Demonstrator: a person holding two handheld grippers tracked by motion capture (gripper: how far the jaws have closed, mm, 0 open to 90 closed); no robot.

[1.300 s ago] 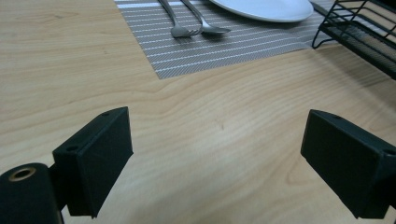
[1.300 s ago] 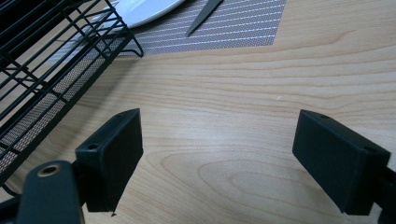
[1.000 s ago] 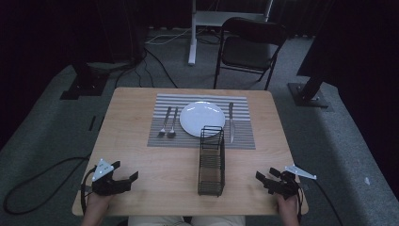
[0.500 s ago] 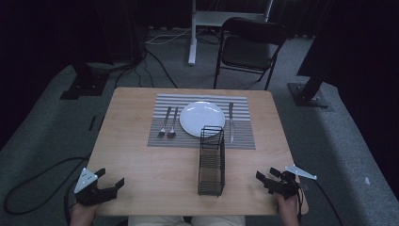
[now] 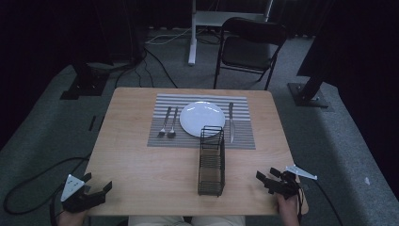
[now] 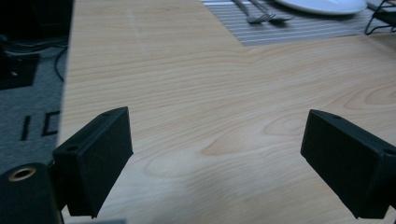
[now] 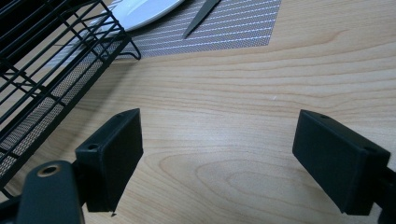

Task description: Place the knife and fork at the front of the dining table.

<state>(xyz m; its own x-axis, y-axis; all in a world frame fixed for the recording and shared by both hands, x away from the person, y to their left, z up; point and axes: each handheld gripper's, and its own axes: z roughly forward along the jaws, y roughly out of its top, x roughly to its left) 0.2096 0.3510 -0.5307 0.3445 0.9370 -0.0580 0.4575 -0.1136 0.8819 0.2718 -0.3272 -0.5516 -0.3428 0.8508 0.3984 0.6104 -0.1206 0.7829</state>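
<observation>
A white plate (image 5: pixel 202 118) lies on a striped placemat (image 5: pixel 240 136) at the far middle of the wooden table (image 5: pixel 141 165). Two forks (image 5: pixel 168 123) lie to its left and a knife (image 5: pixel 231 121) to its right. A black wire rack (image 5: pixel 211 161) stands in front of the plate. My left gripper (image 5: pixel 98 182) hangs open at the table's front left corner, nothing between its jaws (image 6: pixel 215 158). My right gripper (image 5: pixel 265 175) rests open near the front right edge, beside the rack (image 7: pixel 46 70), with bare wood between its jaws (image 7: pixel 217 158).
A folding chair (image 5: pixel 251 47) and a white stand's leg (image 5: pixel 192 33) stand beyond the far edge. Cables (image 5: pixel 28 188) run over the grey carpet at the left. In the left gripper view the table's left edge (image 6: pixel 65 93) drops to the floor.
My left gripper has drawn back and leftward, from over the tabletop to the front left corner. The right gripper has stayed put.
</observation>
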